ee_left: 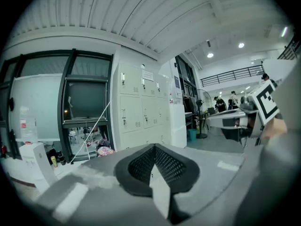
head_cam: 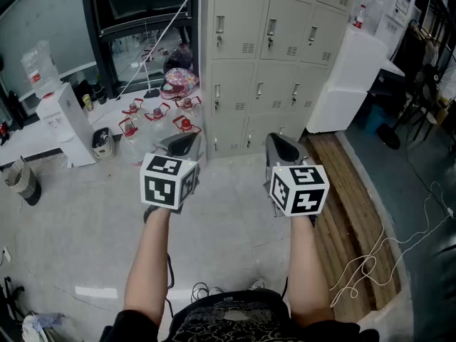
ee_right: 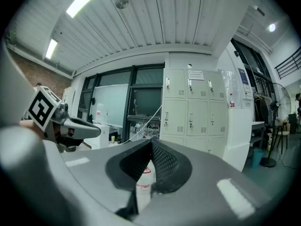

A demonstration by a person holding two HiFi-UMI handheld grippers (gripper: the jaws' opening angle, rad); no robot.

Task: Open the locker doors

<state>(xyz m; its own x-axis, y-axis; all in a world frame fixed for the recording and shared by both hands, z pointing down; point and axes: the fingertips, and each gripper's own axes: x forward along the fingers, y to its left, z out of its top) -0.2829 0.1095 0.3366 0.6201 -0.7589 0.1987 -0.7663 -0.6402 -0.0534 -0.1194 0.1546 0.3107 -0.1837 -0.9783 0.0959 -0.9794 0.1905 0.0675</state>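
Locker bank (head_cam: 274,55) is standing against the far wall, with every visible door sitting flush and closed. I judge the task as not yet begun.

White cabinet (head_cam: 349,80) is butting against the bank's right side. Wooden platform (head_cam: 356,212) is running out from the foot of the bank on that same side. Together they are probably crowding the swing of the rightmost doors.

Left gripper (head_cam: 184,142) and right gripper (head_cam: 283,144) are hovering side by side, well short of the bank and aiming roughly level at its lower rows. This reads as a ready stance before the approach.
- Left gripper's jaws are pressing together at the tips, with nothing between them.
- Right gripper's jaws are likewise meeting at the tips, empty. The bottle showing through the slit below them is standing far off on the floor, not gripped.

Water bottles (head_cam: 158,116) are clustering on the floor just left of the bank, apparently clear of any door swing. Door handles (head_cam: 271,28) are showing as small vertical pulls, one on each door.

Hard to read:
- Head view is cutting off the bank's top row.
- The two grippers are covering part of its bottom row.
- Whether any door is locked cannot be told.
- Paper notice (ee_right: 195,74) on an upper door is too small to read.
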